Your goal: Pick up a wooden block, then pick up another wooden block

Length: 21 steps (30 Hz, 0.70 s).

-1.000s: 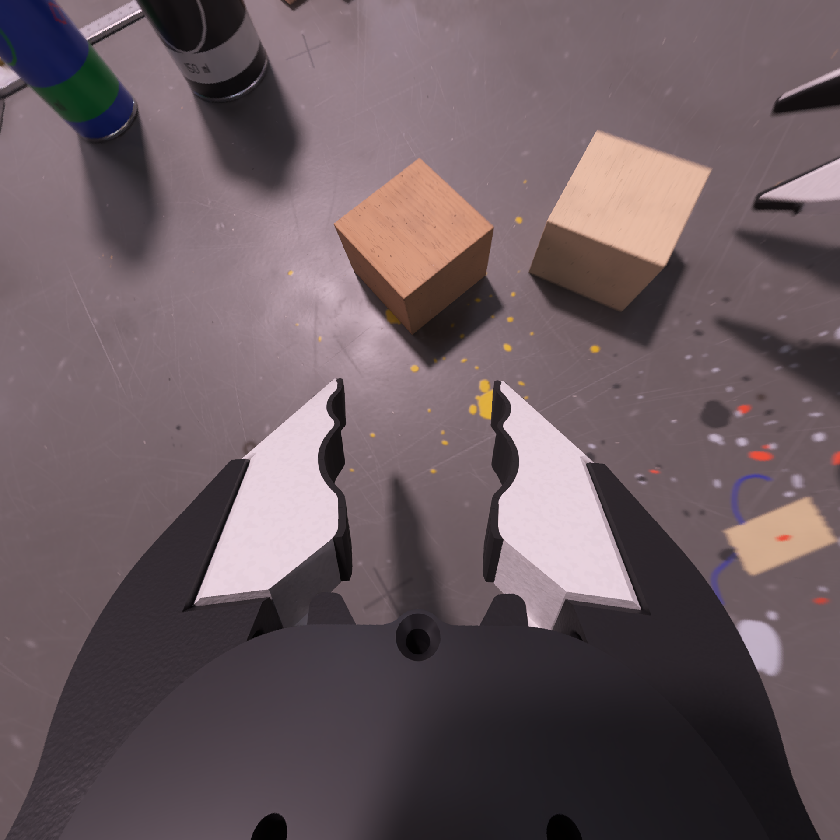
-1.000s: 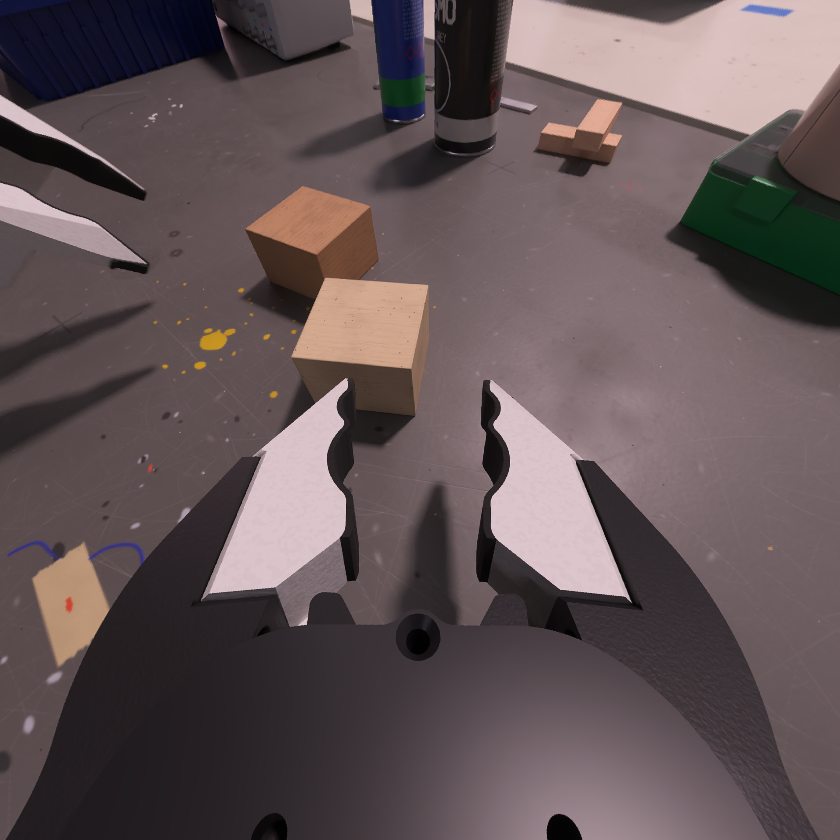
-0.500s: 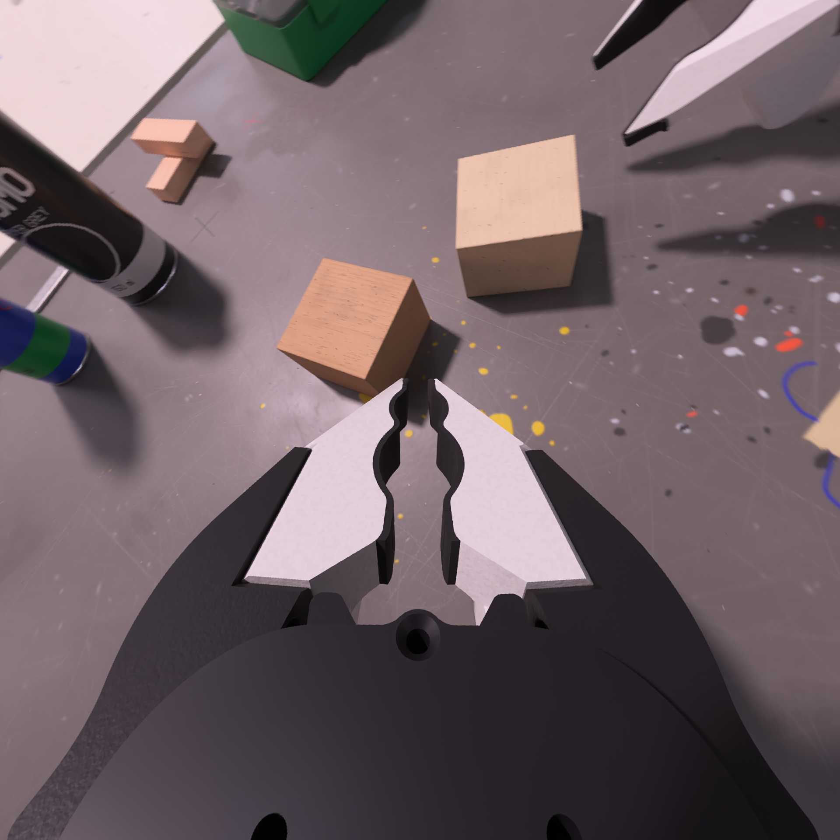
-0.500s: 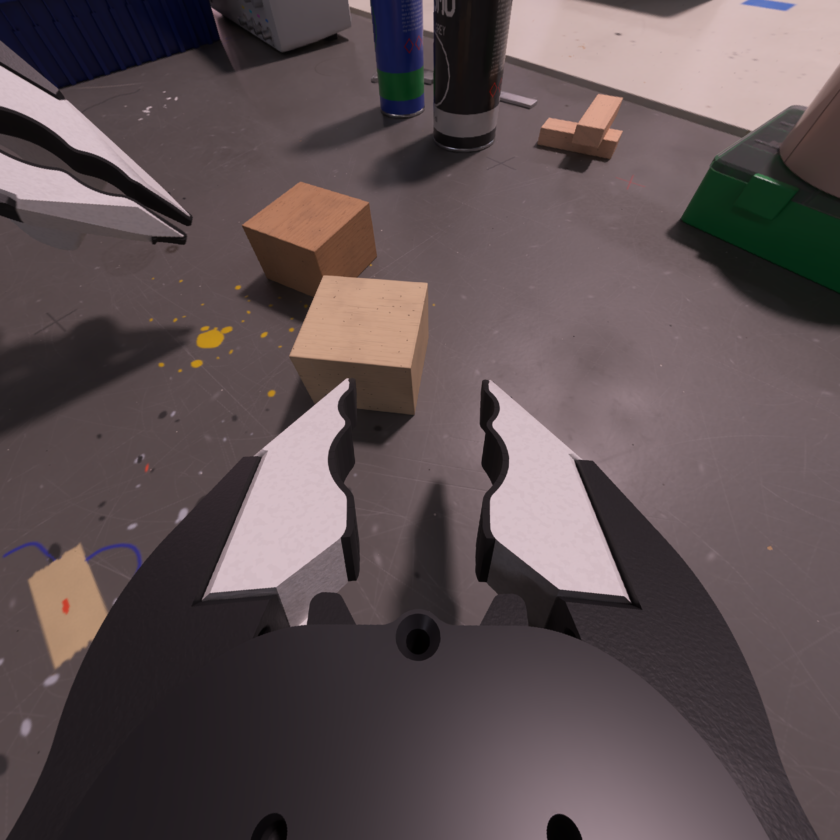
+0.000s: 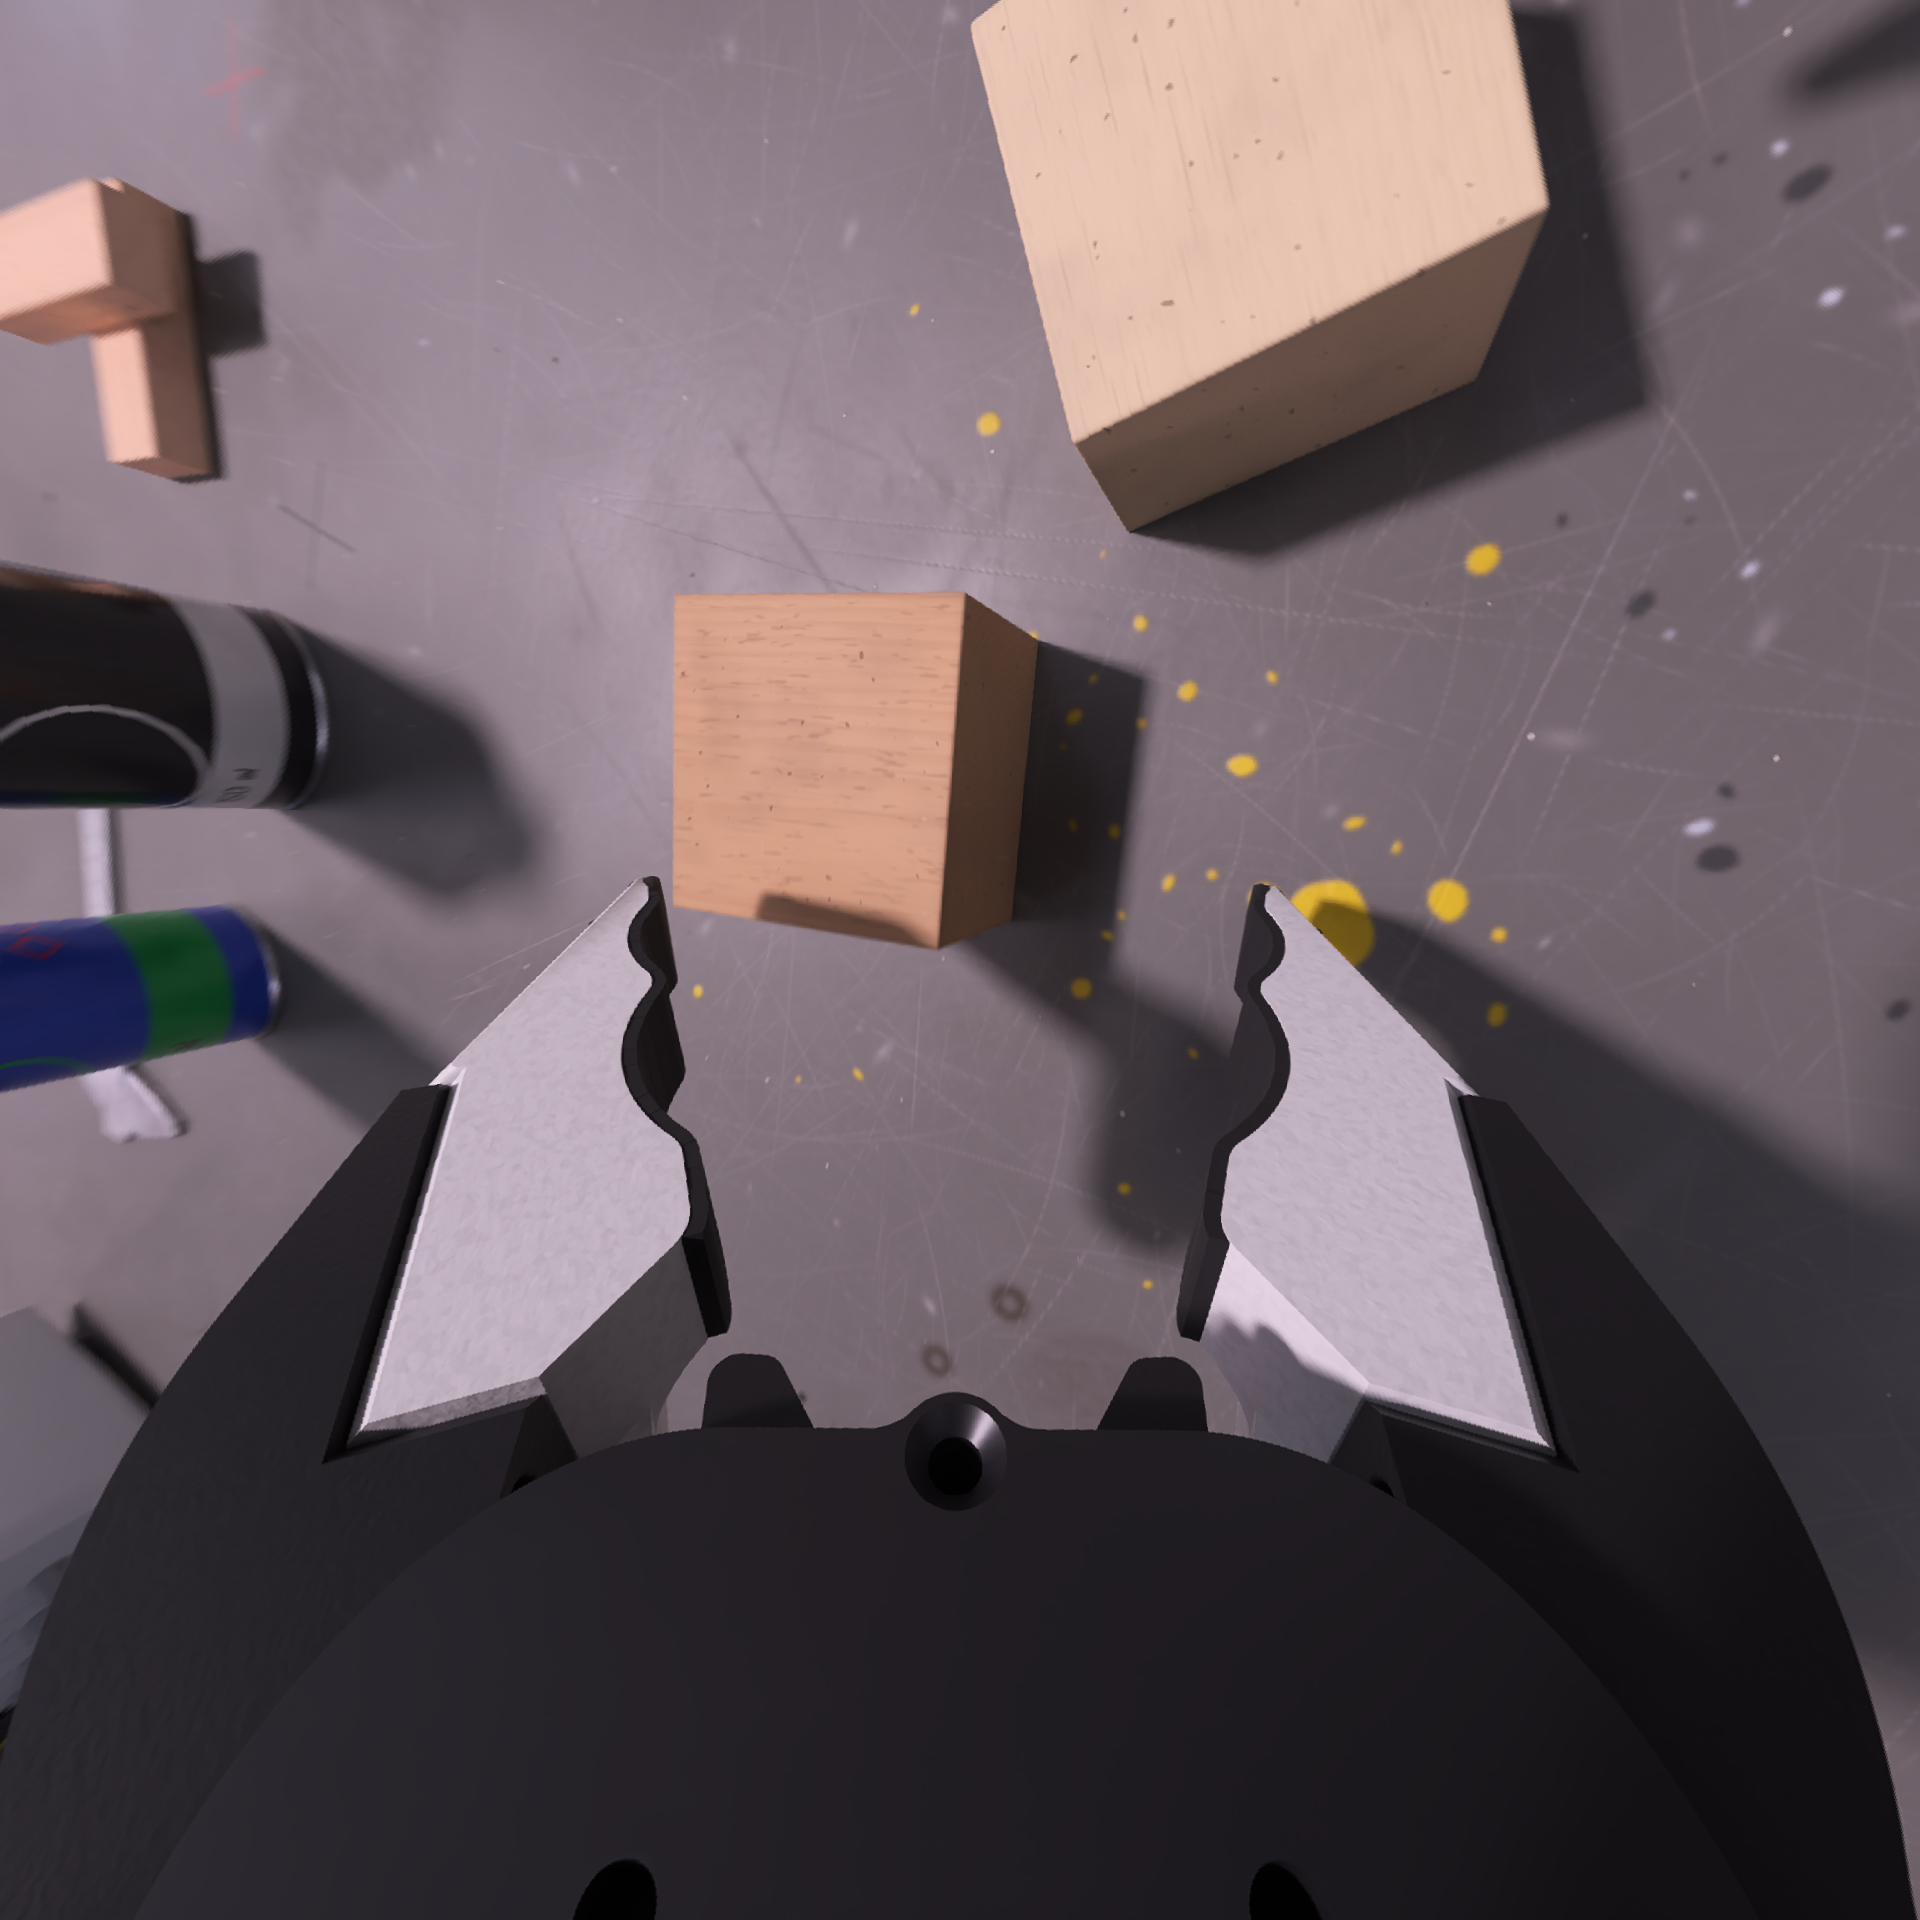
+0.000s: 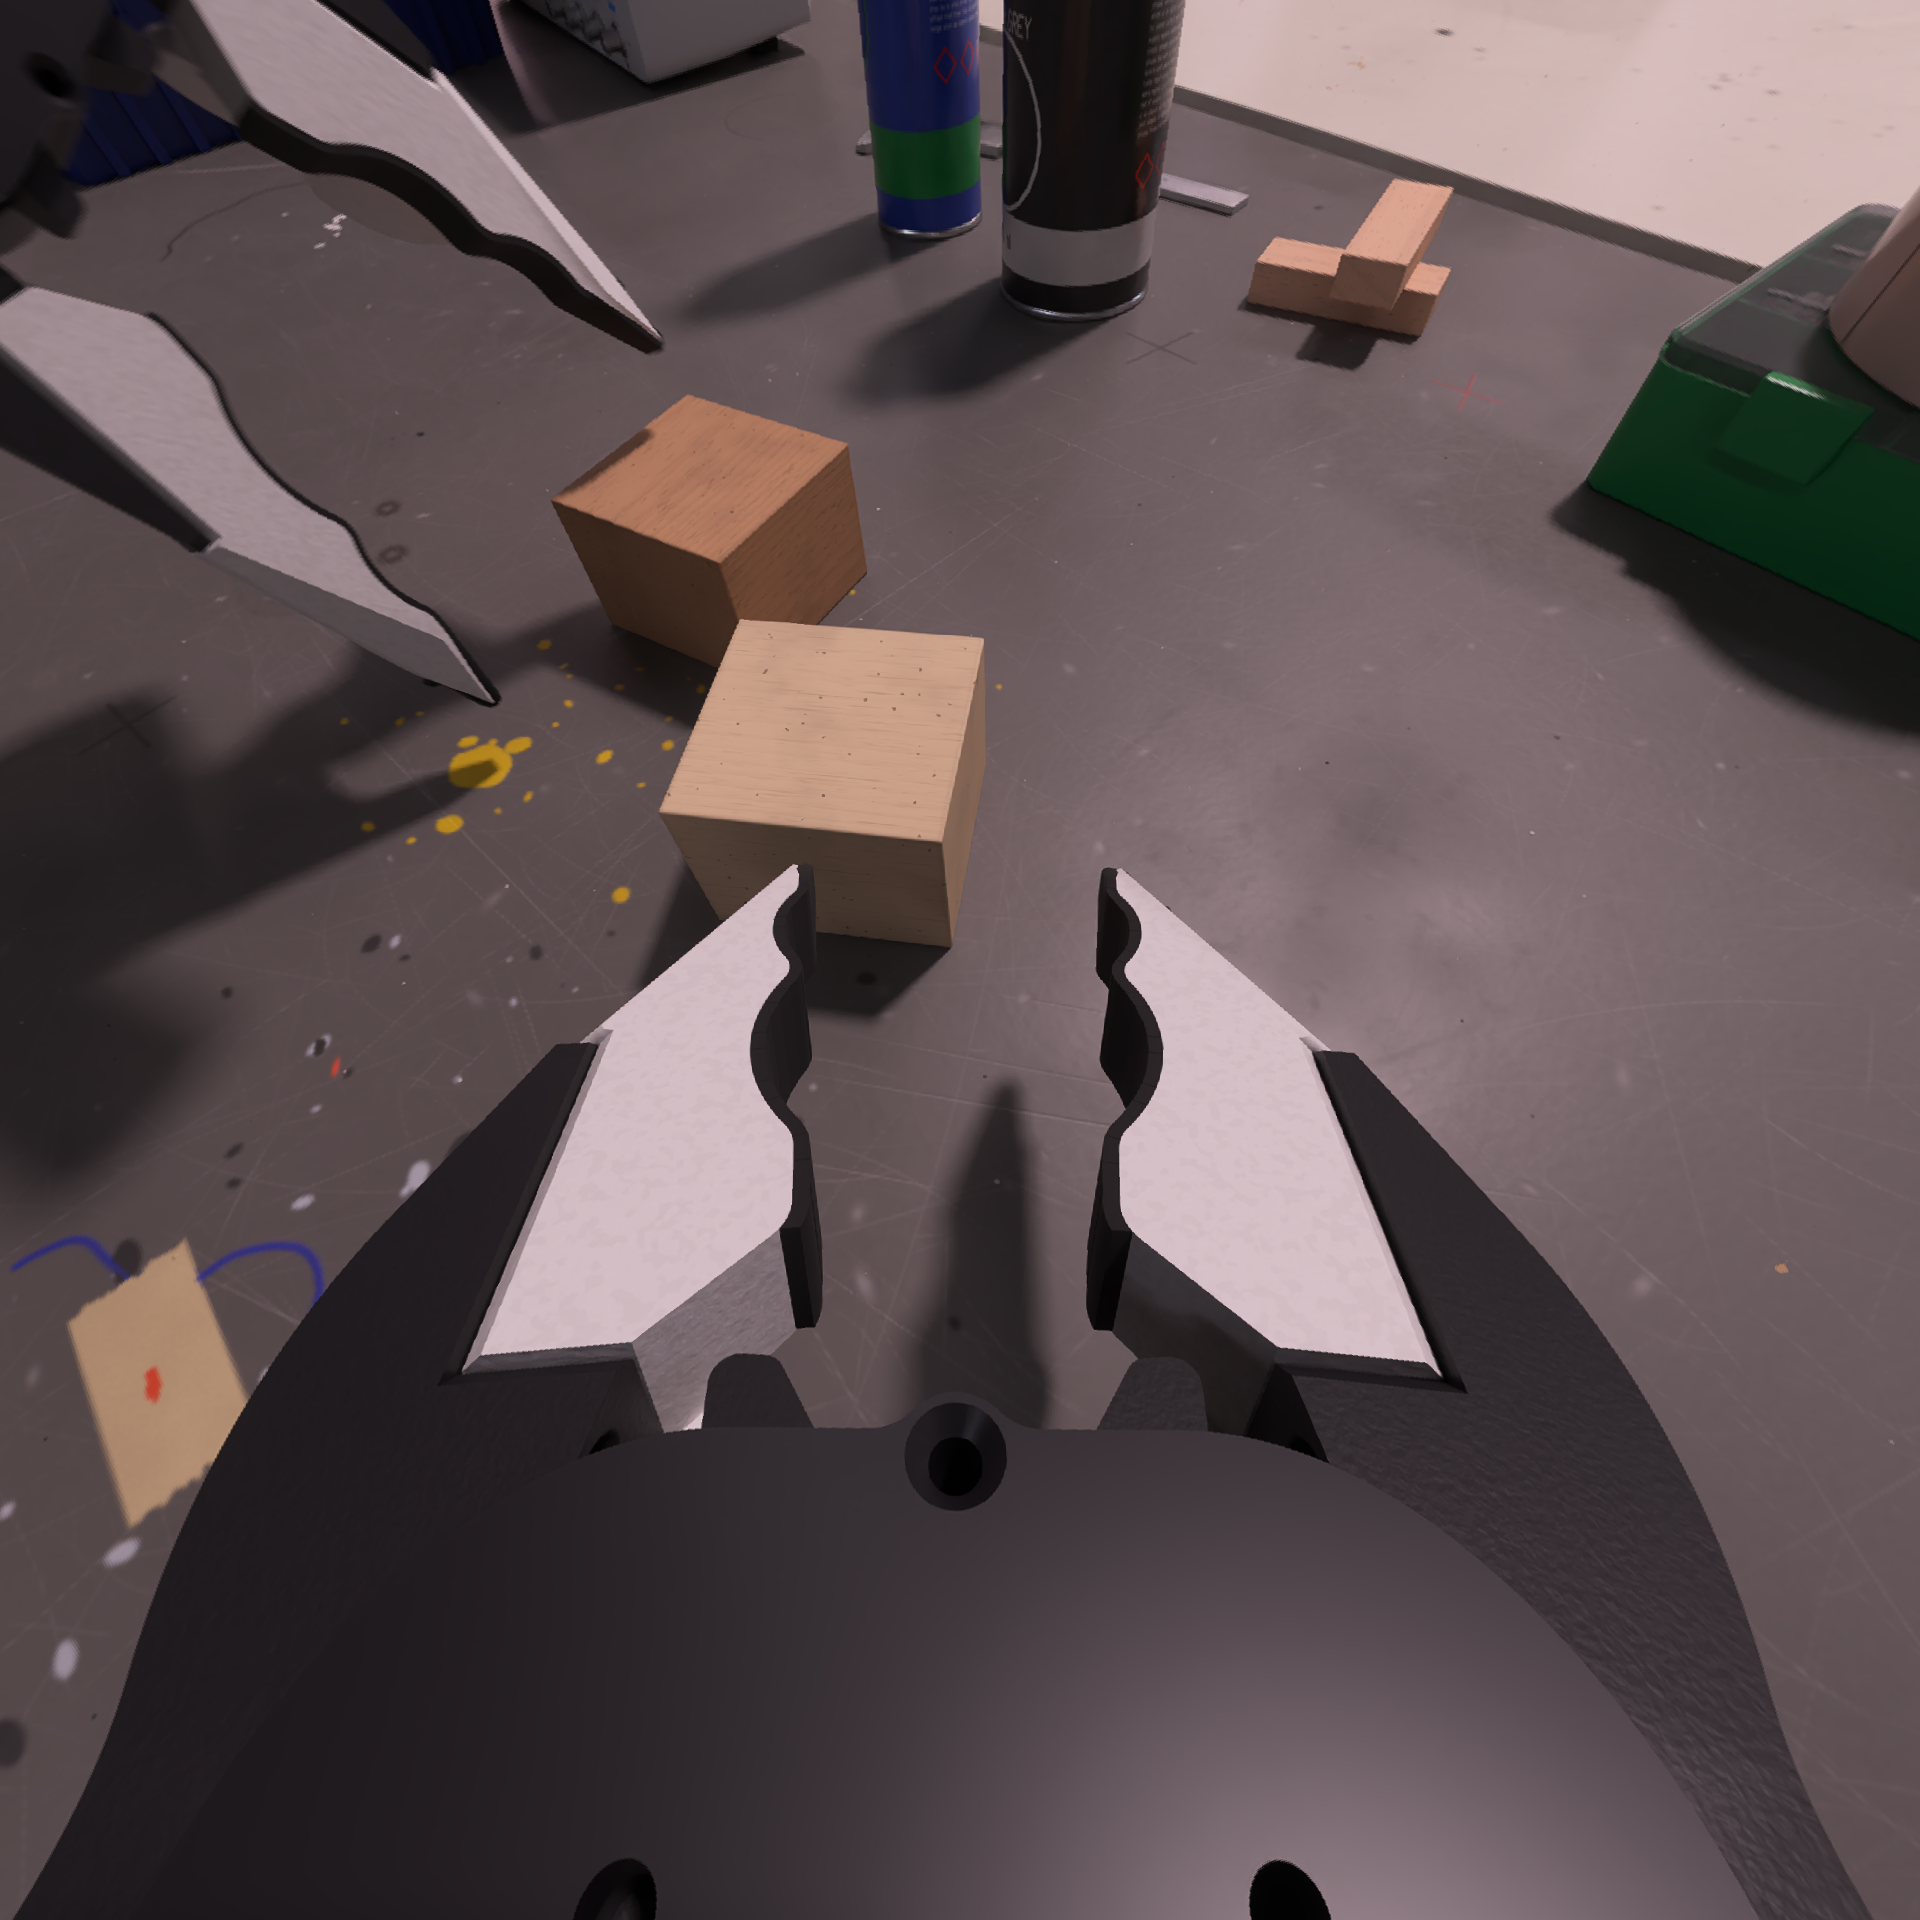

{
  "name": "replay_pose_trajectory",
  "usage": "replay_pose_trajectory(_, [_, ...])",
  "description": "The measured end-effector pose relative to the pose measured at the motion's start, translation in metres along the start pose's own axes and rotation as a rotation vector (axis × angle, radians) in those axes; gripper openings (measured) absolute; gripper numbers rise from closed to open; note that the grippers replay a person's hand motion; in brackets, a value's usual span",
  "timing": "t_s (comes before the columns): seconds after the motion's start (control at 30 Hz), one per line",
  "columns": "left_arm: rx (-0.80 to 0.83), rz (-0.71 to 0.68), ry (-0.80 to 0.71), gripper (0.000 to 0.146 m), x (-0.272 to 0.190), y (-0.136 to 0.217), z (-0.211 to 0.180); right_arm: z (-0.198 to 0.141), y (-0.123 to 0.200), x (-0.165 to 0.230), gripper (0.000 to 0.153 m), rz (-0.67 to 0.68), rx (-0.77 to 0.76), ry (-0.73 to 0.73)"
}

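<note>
A reddish-brown wooden cube (image 5: 831,764) sits on the grey worktop just ahead of my left gripper (image 5: 956,899), which is open wide, empty, and looks steeply down at it. A larger pale wooden cube (image 5: 1247,239) lies beyond it to the right. In the right wrist view the pale cube (image 6: 842,758) lies just ahead and slightly left of my right gripper (image 6: 951,883), open and empty, with the brown cube (image 6: 717,520) behind it. The left gripper's fingers (image 6: 343,592) hang above the table left of the brown cube.
A black spray can (image 6: 1081,156) and a blue-green can (image 6: 925,114) stand behind the cubes. A small wooden cross piece (image 6: 1351,260) lies at the back right, a green case (image 6: 1766,447) at the right edge. A tan tape scrap (image 6: 156,1371) lies at the front left.
My left gripper closed to a narrow gap, then opened wide, while swinging round and tilting down over the brown cube. The right gripper has barely moved. Both cubes stayed put.
</note>
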<state>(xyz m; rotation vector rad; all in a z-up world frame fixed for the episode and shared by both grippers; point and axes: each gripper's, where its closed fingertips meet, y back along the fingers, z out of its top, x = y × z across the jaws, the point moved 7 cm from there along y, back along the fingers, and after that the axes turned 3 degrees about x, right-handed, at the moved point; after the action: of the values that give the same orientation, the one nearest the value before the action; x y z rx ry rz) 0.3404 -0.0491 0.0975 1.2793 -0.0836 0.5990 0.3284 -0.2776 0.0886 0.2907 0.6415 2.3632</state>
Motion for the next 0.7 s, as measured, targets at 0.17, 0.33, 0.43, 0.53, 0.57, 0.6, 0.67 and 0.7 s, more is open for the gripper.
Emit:
replay_pose_trajectory(0.17, [-0.002, -0.076, 0.044, 0.112, 0.018, -0.017, 0.001, 0.000, 0.001, 0.000, 0.054, 0.000, -0.005, 0.000])
replay_pose_trajectory(0.33, [-0.010, -0.076, 0.045, 0.112, 0.024, -0.027, 0.007, 0.000, 0.000, 0.000, 0.055, 0.004, 0.000, -0.002])
replay_pose_trajectory(0.43, [-0.017, -0.073, 0.042, 0.113, 0.024, -0.031, 0.011, 0.000, 0.000, 0.000, 0.055, 0.009, 0.006, -0.005])
replay_pose_trajectory(0.53, [-0.025, -0.095, 0.040, 0.113, 0.025, -0.032, 0.012, 0.000, 0.000, 0.000, 0.054, 0.011, 0.004, -0.006])
replay_pose_trajectory(0.57, [-0.024, -0.104, 0.039, 0.113, 0.025, -0.032, 0.011, 0.000, 0.000, 0.000, 0.054, 0.011, 0.004, -0.007])
replay_pose_trajectory(0.6, [-0.019, -0.116, 0.038, 0.113, 0.025, -0.032, 0.011, 0.000, 0.000, 0.000, 0.054, 0.012, 0.004, -0.007])
replay_pose_trajectory(0.67, [-0.014, -0.148, 0.031, 0.113, 0.026, -0.032, 0.009, 0.000, 0.000, 0.000, 0.054, 0.013, 0.004, -0.007])
replay_pose_trajectory(0.7, [-0.014, -0.171, 0.030, 0.113, 0.026, -0.032, 0.008, 0.000, 0.000, 0.000, 0.054, 0.014, 0.005, -0.007])
